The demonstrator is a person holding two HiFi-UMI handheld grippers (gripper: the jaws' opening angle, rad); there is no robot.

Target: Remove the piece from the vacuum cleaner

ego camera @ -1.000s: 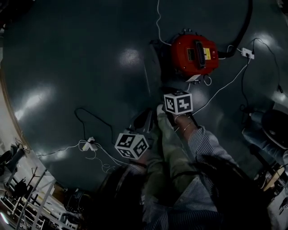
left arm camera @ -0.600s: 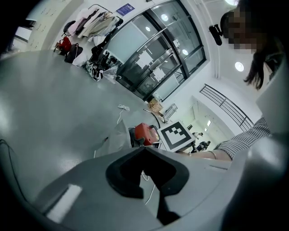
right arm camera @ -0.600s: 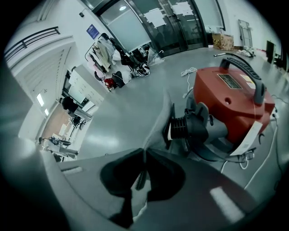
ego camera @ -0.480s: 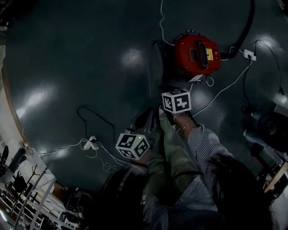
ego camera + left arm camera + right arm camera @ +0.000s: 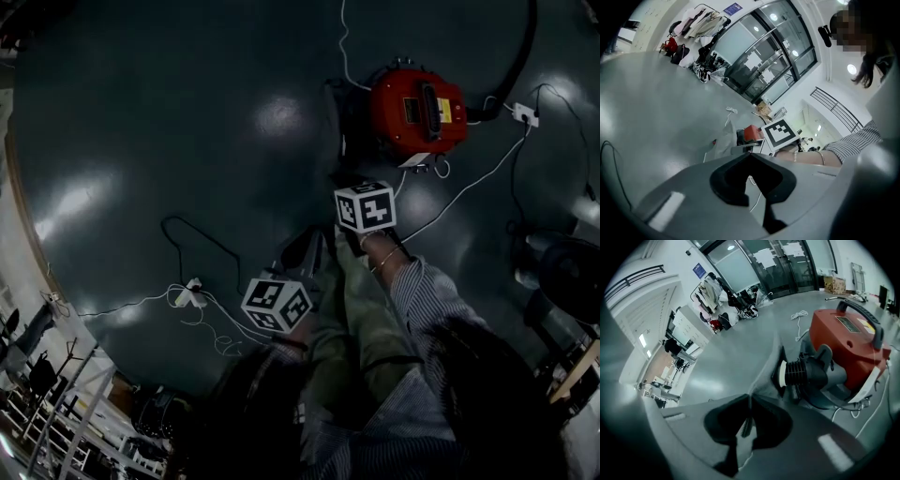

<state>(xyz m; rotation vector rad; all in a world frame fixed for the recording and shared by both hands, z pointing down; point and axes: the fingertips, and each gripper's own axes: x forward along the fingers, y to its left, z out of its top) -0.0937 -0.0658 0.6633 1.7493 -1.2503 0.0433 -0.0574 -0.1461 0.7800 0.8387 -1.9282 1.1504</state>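
A red vacuum cleaner stands on the dark floor ahead of me. A black ribbed connector sticks out of its side. From it a thin grey piece runs toward me, and the left gripper view shows that grey piece as pale and translucent. My right gripper is shut, its tips meeting on the near end of that piece. In the head view the right gripper sits just below the vacuum. My left gripper hangs back beside my leg. Its jaws are shut on nothing.
A white cable runs from the vacuum to a plug block. A thick black hose curves off at the top right. A black cord and a white adapter lie to the left. Racks stand at the lower left.
In the head view the vacuum has drifted slightly right. The right gripper's marker cube has edged up a little toward it. The left gripper has hardly moved.
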